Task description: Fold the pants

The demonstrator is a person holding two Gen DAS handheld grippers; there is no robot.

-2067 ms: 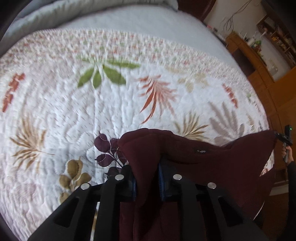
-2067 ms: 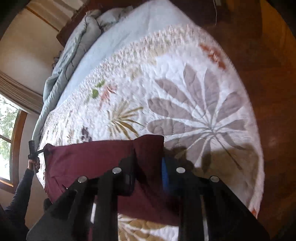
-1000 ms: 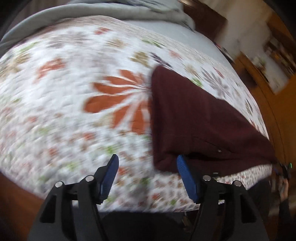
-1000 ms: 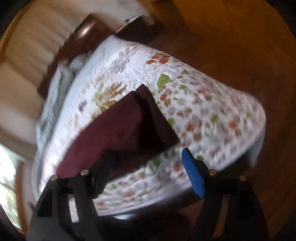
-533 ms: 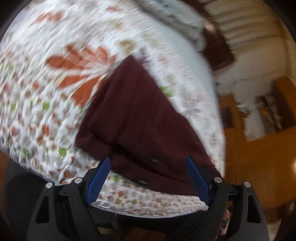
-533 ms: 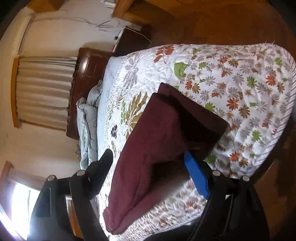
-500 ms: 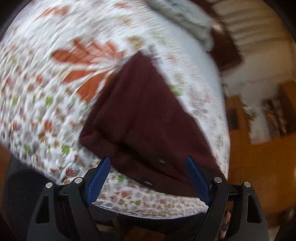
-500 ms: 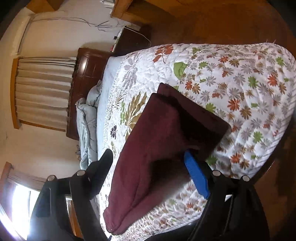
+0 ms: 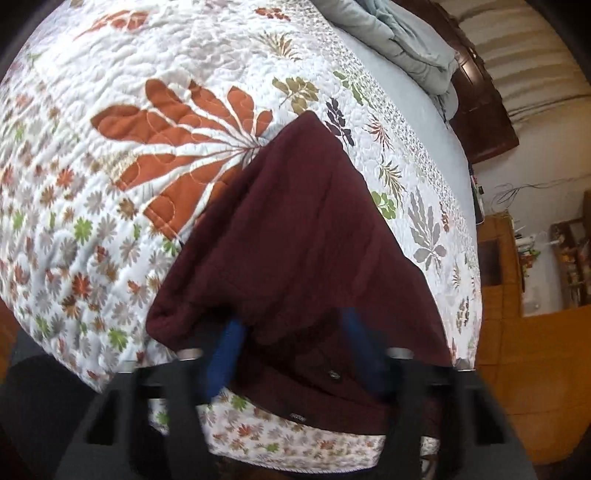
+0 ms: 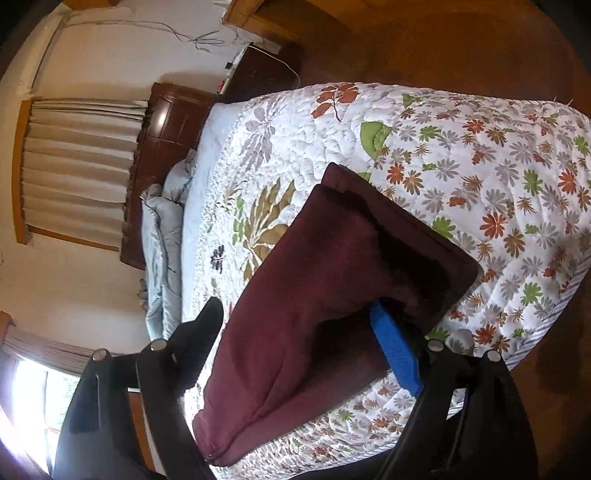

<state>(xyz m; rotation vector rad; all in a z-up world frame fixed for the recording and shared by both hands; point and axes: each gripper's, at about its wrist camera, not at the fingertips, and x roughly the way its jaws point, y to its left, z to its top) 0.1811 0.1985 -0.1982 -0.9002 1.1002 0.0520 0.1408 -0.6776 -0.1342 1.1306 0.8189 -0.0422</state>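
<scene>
The left gripper (image 9: 291, 350) has just been closing its jaws, and a fold at the near edge of the maroon pants (image 9: 295, 236) sits between its blurred blue pads; whether they pinch the cloth I cannot tell. The right gripper (image 10: 295, 343) holds its jaws wide apart, straddling the folded pants (image 10: 325, 295) without squeezing. Beyond both jaws, the pants lie on the bed's floral quilt (image 9: 110, 184), and a grey blanket (image 9: 406, 33) is bunched by the headboard (image 10: 162, 122).

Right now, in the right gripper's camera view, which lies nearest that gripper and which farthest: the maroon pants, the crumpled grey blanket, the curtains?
1. Maroon pants, between the right gripper's fingers.
2. Grey blanket, at the bed's head end.
3. Curtains, on the wall beyond the headboard.
</scene>
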